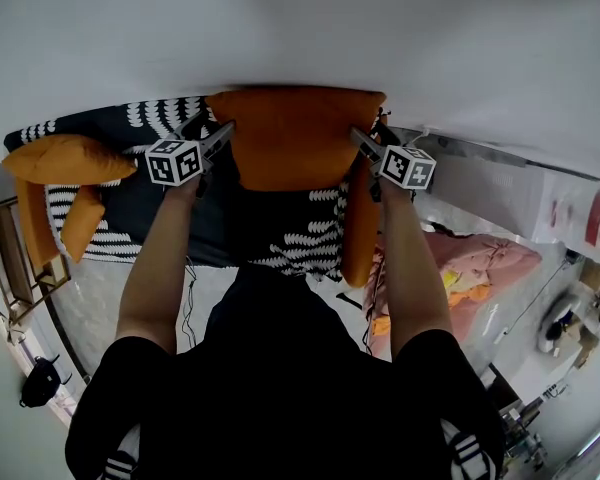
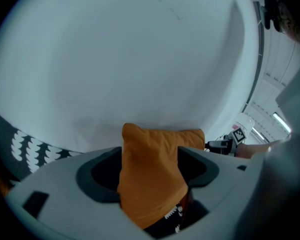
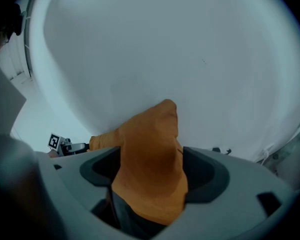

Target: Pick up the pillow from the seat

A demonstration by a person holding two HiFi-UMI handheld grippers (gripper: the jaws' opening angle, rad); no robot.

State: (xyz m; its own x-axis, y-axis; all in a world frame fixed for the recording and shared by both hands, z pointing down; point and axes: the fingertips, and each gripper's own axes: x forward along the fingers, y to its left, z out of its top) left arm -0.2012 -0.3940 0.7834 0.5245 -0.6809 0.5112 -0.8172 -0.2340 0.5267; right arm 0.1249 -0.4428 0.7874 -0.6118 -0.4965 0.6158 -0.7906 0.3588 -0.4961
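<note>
— white wall (image 1: 300, 28) behind everything, and below it a seat (image 1: 150, 208) under a dark cover with white leaf print. where's the pillow?

— the orange pillow (image 1: 298, 138) stands upright against the wall, right between the two sets of fingers. the left gripper (image 1: 218, 136) is at its upper left corner and the right gripper (image 1: 363, 140) at its upper right corner.

— are they holding it?

— in the left gripper view the fingers (image 2: 97, 176) stand wide, with an orange corner (image 2: 152, 179) poking up through the gap. the cloth fills the space but doesn't look pinched. the right gripper view shows the same: fingers (image 3: 202, 174) wide and the other corner (image 3: 150, 174) loose between them.

— is it off the seat?

— its lower edge hangs just below the fingers, down at the dark cover. i can't tell whether it rests there.

— anything else?

— a second orange pillow (image 1: 68, 158) lies well out to the left of the left fingers, with a smaller one (image 1: 80, 223) beneath it. a long orange cushion (image 1: 360, 228) stands on edge just below the right fingers. pink bedding (image 1: 480, 258) is off to their right.
</note>
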